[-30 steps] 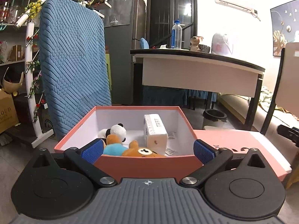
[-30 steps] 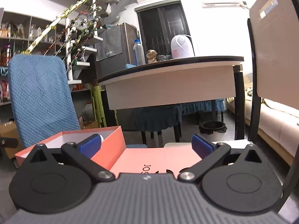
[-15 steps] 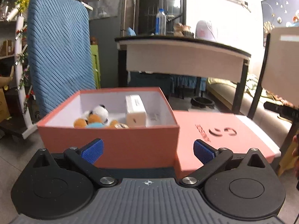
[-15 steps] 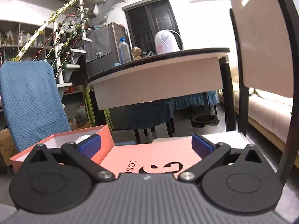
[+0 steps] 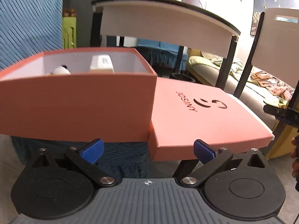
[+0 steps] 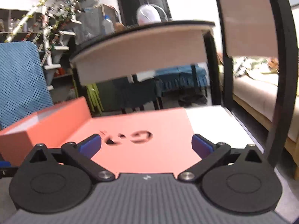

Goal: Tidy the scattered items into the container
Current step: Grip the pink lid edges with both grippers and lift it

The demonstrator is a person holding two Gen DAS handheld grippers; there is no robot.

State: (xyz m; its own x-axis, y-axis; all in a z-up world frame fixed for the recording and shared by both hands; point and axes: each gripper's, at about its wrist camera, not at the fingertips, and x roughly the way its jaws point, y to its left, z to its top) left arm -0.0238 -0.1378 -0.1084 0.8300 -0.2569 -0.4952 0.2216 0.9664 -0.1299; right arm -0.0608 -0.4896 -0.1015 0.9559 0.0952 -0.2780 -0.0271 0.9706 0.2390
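Note:
An open salmon-pink box [image 5: 78,100] fills the left wrist view, seen from just below its rim. Inside it a white packet [image 5: 101,63] and the head of a panda plush [image 5: 60,70] peek above the near wall. The box's flat lid [image 5: 196,115] lies to its right on a small white table. My left gripper [image 5: 148,152] is open and empty, low in front of the box and lid. In the right wrist view the lid [image 6: 142,141] lies under my right gripper [image 6: 146,145], which is open and empty, with the box [image 6: 46,117] at the left.
A blue quilted mattress [image 5: 28,18] stands behind the box on the left. A dark-topped desk [image 5: 168,18] spans the background, a chair back [image 6: 248,18] rises at right, and a sofa with clothes [image 5: 261,80] lies beyond. A person's hand [image 5: 295,156] shows at the right edge.
The left gripper has dropped and pulled back from over the box's rim to below its front wall. The right gripper has moved forward over the lid. Both stay open.

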